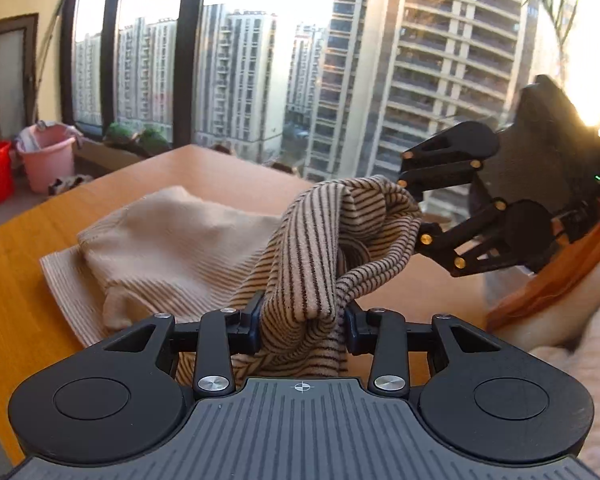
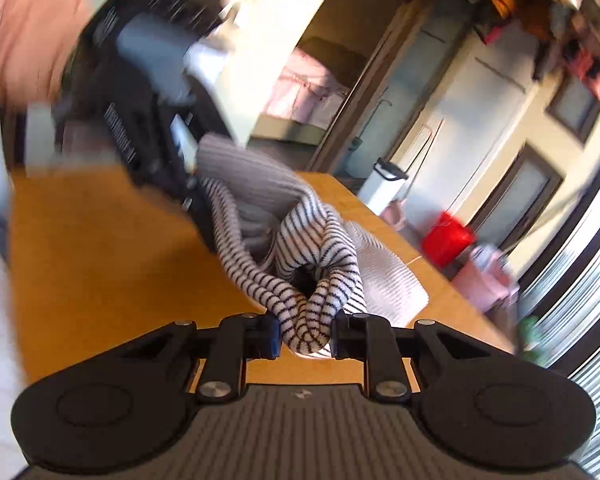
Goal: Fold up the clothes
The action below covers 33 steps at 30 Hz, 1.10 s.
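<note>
here both left tongs (image 1: 303, 322) and right tongs (image 2: 305, 334) pinch the striped garment (image 1: 312, 248) bunched between them.

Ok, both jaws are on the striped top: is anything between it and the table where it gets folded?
Nothing visible. The striped top hangs between the left gripper and right gripper, its rest already on the table. The wood around it shows bare; the buckets stand beyond the table.
</note>
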Each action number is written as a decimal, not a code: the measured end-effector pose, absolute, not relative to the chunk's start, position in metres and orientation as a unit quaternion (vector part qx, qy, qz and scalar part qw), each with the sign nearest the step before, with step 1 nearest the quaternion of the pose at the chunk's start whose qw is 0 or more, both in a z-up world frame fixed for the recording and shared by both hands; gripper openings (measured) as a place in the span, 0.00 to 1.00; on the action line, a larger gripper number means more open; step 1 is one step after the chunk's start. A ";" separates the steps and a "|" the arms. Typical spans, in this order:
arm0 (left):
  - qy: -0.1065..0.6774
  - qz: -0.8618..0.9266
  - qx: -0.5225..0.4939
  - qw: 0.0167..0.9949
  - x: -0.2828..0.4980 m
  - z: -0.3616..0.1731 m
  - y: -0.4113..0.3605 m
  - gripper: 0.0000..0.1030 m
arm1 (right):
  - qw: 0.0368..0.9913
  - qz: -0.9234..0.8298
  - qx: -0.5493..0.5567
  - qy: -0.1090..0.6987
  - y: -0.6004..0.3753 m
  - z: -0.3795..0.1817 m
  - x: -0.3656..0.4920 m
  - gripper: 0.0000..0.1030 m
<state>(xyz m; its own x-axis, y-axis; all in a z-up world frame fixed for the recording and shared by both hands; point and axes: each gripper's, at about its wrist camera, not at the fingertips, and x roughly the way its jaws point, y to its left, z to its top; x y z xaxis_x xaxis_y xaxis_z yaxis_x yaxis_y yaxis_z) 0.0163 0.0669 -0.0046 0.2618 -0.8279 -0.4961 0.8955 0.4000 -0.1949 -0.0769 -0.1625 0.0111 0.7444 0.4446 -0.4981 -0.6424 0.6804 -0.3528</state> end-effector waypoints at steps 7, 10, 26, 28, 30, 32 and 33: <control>0.238 -0.528 -0.020 0.815 0.061 0.021 0.082 0.55 | 0.916 0.321 0.012 0.241 -0.223 0.062 -0.018 0.17; 0.269 -0.474 -0.056 0.836 0.096 0.002 0.089 0.63 | 0.917 0.284 0.080 0.268 -0.231 0.044 0.037 0.17; 0.356 -0.407 -0.124 0.832 0.105 -0.051 0.096 0.56 | 0.925 0.251 0.052 0.282 -0.221 -0.012 0.089 0.24; 0.342 -0.405 -0.127 0.839 0.103 -0.047 0.100 0.44 | 0.927 0.256 0.040 0.270 -0.219 -0.007 0.090 0.33; 0.323 -0.402 -0.120 0.848 0.100 -0.041 0.100 0.39 | 0.929 0.257 0.044 0.263 -0.219 -0.006 0.095 0.52; 0.313 -0.398 -0.114 0.855 0.092 -0.037 0.101 0.37 | 0.930 0.257 0.047 0.257 -0.219 -0.005 0.101 0.64; 0.312 -0.395 -0.113 0.857 0.090 -0.037 0.101 0.35 | 0.929 0.254 0.065 0.262 -0.220 -0.010 0.104 0.65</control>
<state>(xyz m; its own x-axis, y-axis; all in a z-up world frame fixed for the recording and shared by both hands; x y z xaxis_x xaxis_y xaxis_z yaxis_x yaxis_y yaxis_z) 0.0898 0.1011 -0.0367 0.4938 -0.7474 -0.4445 0.6060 0.6624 -0.4404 0.1043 -0.2204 -0.0103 0.7329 0.5068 -0.4538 -0.4382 0.8620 0.2549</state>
